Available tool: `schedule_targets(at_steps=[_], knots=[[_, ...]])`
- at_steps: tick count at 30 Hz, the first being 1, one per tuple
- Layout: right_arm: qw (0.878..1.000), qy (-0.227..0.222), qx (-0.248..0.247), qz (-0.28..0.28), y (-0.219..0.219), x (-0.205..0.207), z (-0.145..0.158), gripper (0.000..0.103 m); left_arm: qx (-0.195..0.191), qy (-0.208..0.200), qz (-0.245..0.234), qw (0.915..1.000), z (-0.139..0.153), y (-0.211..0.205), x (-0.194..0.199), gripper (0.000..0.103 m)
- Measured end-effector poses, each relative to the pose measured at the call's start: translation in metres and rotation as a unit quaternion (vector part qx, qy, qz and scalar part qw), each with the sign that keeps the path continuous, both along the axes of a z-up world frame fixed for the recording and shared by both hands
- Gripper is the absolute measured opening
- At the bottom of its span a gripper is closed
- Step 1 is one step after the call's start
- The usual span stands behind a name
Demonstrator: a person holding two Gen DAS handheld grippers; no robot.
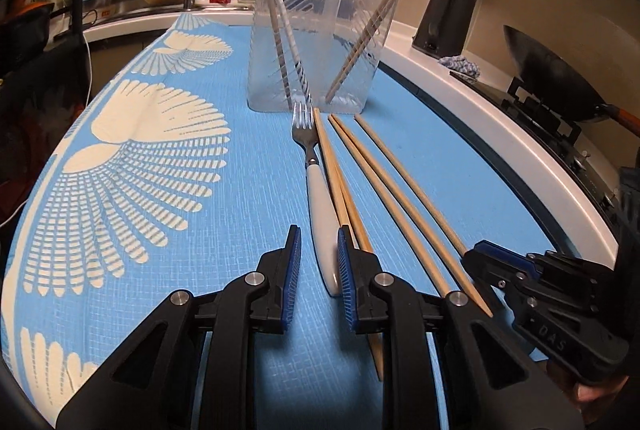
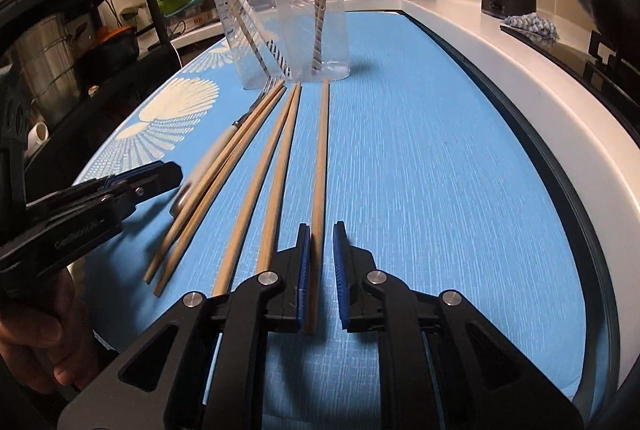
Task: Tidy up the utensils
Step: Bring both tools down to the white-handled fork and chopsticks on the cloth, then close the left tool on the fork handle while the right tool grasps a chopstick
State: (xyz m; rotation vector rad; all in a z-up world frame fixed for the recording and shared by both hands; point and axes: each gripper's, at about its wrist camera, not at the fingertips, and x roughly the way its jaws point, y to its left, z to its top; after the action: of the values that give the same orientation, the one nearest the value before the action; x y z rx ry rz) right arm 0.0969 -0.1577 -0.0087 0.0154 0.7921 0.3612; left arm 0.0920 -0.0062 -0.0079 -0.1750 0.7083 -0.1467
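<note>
your left gripper (image 1: 319, 262) sits low over the blue patterned mat (image 1: 224, 230), its blue-padded fingers (image 1: 295, 250) narrowly spread around the handle end of the white-handled steel fork (image 1: 320, 206). a gap shows on the fork's left side; whether the right pad touches the handle you cannot tell. your right gripper (image 2: 321, 262) straddles the end of the outermost wooden chopstick (image 2: 322, 150): the fingers stand slightly apart, the stick lies against the left pad, and a gap remains on the right, so no pinch is made yet. the clear plastic utensil cup (image 1: 320, 42) stands upright at the far end of the mat and already holds chopsticks and a white-handled utensil. the fork and five loose chopsticks lie in front of the cup, tips just beside its base, handles toward you. this layout likely lets each gripper take one piece by its near end and tip it into the cup.
</note>
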Motion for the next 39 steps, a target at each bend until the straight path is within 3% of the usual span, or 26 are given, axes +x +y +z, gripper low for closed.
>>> schedule_targets(at_steps=[10, 15, 23, 29, 33, 39], knots=[[1.000, -0.008, -0.008, 0.000, -0.002, -0.002, 0.001, 0.011, 0.036, 0.026, 0.009, 0.9989, -0.006, -0.018, 0.013, 0.020], [1.000, -0.012, -0.012, -0.008, -0.002, -0.004, 0.000, 0.006, 0.033, 0.027, 0.017, 0.9989, -0.005, -0.011, 0.009, 0.018], [0.999, -0.012, -0.015, -0.033, -0.007, -0.009, 0.001, 0.006, 0.028, 0.033, 0.022, 0.9988, -0.005, 0.011, -0.015, 0.018], [0.998, -0.011, -0.022, -0.055, -0.018, -0.011, 0.001, 0.008, 0.040, 0.018, 0.025, 0.9987, -0.007, 0.022, -0.034, 0.019], [0.998, -0.010, -0.023, -0.056, -0.017, -0.011, 0.000, 0.009, 0.051, 0.001, 0.028, 0.9983, -0.009, 0.017, -0.034, 0.025], [0.998, -0.013, -0.023, -0.057, -0.017, -0.013, 0.000, 0.010, 0.060, -0.017, 0.041, 0.9972, -0.011, 0.013, -0.032, 0.026]])
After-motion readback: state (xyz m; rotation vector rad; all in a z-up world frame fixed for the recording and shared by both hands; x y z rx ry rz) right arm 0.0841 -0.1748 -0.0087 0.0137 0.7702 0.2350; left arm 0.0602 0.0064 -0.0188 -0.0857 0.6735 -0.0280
